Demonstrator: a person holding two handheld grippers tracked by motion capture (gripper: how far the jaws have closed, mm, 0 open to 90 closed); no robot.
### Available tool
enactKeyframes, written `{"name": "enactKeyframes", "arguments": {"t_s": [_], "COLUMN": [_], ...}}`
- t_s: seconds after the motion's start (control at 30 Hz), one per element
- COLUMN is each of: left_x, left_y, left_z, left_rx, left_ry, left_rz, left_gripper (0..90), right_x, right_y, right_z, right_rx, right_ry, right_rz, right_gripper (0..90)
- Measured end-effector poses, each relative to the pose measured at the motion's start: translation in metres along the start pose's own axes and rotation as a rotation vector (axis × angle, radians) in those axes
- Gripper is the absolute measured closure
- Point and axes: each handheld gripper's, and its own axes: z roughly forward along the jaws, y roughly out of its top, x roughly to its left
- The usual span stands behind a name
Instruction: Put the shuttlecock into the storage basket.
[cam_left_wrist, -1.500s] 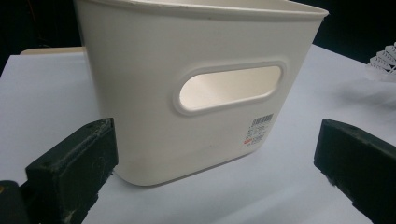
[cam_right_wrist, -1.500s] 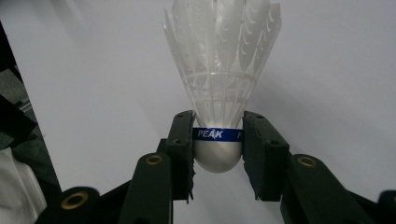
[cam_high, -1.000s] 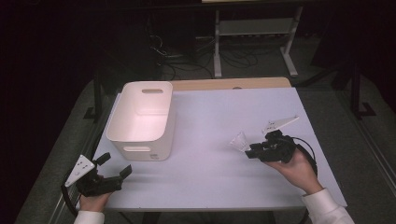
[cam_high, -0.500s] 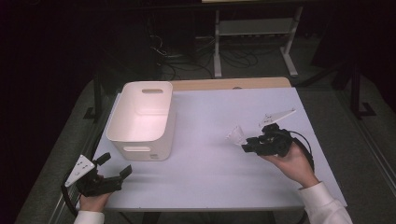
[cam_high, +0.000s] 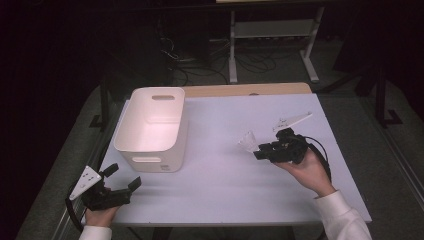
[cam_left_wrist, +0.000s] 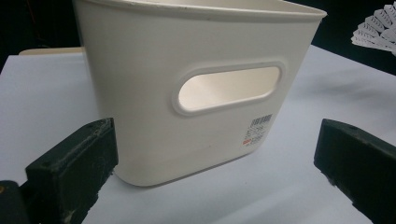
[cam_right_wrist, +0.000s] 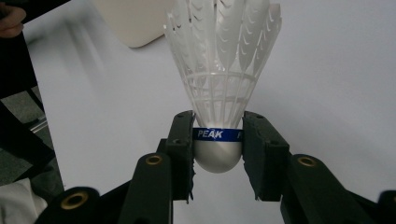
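One shuttlecock (cam_right_wrist: 218, 84), one white bin (cam_high: 152, 125), two grippers.

White shuttlecock (cam_right_wrist: 219, 60) with ribbed feathers, a white rounded cork base and a blue band lettered "PEAK" in white. Cream-white plastic bin (cam_high: 152, 127), plain, with a small barcode sticker (cam_left_wrist: 256, 129) in black and red. Pale lavender-white tabletop (cam_high: 230, 195), tan wood edge at the far side. Black fingers (cam_right_wrist: 266, 154), brass-coloured screws. White sleeve (cam_high: 345, 220).
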Motion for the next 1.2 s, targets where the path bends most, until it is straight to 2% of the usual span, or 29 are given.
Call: {"name": "enactKeyframes", "arguments": {"t_s": [0.3, 0.53, 0.83, 1.2], "left_x": [0.000, 0.000, 0.000, 0.000], "left_y": [0.000, 0.000, 0.000, 0.000], "left_z": [0.000, 0.000, 0.000, -0.001], "left_rx": [0.000, 0.003, 0.002, 0.003], "left_ry": [-0.002, 0.000, -0.001, -0.004], "left_rz": [0.000, 0.002, 0.002, 0.006], "left_gripper": [0.0, 0.0, 0.0, 0.0], "right_x": [0.002, 0.002, 0.002, 0.012], "right_y": [0.010, 0.015, 0.026, 0.058], "right_z": [0.004, 0.005, 0.008, 0.009], "right_rx": [0.001, 0.001, -0.002, 0.003], "right_ry": [0.012, 0.030, 0.037, 0.037], "right_rz": [-0.020, -0.003, -0.011, -0.060], "right_gripper": [63.8, 63.8, 63.8, 63.8]}}
